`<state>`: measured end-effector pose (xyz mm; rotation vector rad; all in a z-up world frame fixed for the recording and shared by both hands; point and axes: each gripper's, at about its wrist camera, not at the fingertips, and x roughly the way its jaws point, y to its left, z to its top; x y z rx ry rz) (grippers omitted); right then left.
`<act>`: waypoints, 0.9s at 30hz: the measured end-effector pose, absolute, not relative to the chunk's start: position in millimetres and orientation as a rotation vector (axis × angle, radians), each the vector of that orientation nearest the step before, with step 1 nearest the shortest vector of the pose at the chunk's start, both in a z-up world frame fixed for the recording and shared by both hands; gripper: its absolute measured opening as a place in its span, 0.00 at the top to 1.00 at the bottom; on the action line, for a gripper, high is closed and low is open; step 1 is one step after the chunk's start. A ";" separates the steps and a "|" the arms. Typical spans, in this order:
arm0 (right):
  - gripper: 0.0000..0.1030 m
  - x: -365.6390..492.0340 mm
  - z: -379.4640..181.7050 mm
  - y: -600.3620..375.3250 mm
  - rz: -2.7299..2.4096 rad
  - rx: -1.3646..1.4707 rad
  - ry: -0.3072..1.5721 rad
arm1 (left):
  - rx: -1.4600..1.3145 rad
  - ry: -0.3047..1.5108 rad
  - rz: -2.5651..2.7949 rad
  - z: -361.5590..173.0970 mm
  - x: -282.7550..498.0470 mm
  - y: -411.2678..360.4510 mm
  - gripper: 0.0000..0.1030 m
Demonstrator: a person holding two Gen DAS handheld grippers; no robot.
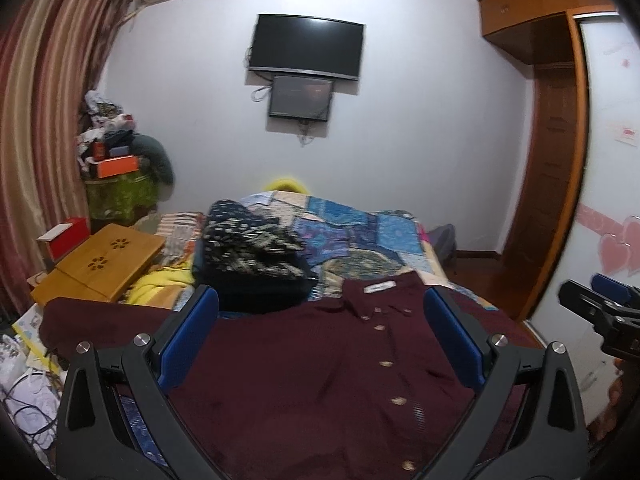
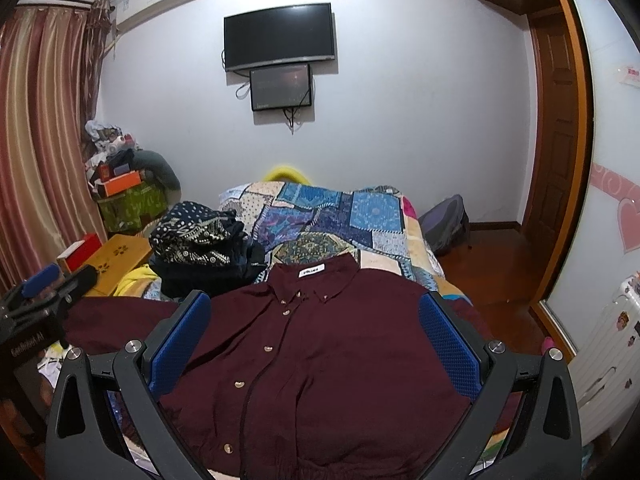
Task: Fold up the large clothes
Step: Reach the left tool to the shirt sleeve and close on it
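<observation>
A dark maroon button-up shirt [image 1: 304, 368] [image 2: 328, 344] lies spread flat, front up, on the bed, collar and white label pointing away from me. Its left sleeve stretches out to the left. My left gripper [image 1: 320, 320] hovers open above the shirt's chest, blue pads wide apart, nothing between them. My right gripper [image 2: 316, 320] is also open above the shirt, slightly right of the button row. Each gripper shows at the edge of the other's view: the right gripper [image 1: 600, 304] and the left gripper [image 2: 44, 292].
A pile of dark patterned clothes [image 1: 252, 256] [image 2: 204, 248] sits just beyond the shirt's left shoulder. A patchwork quilt [image 2: 340, 220] covers the far bed. A wooden lap desk [image 1: 100, 268] lies left, clutter [image 1: 24, 376] on the floor below, a door [image 2: 556, 152] right.
</observation>
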<state>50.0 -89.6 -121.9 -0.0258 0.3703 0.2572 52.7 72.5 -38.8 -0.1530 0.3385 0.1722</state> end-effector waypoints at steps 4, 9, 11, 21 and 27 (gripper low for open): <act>0.00 63.3 -126.6 -87.2 0.260 -0.028 0.409 | -0.157 0.356 0.262 -45.5 62.8 105.2 0.00; 0.00 81.4 -135.5 -85.0 0.259 -0.037 0.465 | -0.187 0.400 0.397 -62.4 76.4 157.7 0.00; 0.00 91.2 -139.8 -83.7 0.258 -0.038 0.497 | -0.244 0.444 0.449 -74.7 81.4 188.4 0.00; 0.00 137.9 -168.8 -66.0 0.282 -0.037 0.668 | -0.458 0.640 0.709 -154.1 82.2 327.3 0.00; 0.00 164.1 -188.1 -52.5 0.287 -0.051 0.763 | -0.703 0.749 0.752 -217.9 67.4 397.3 0.01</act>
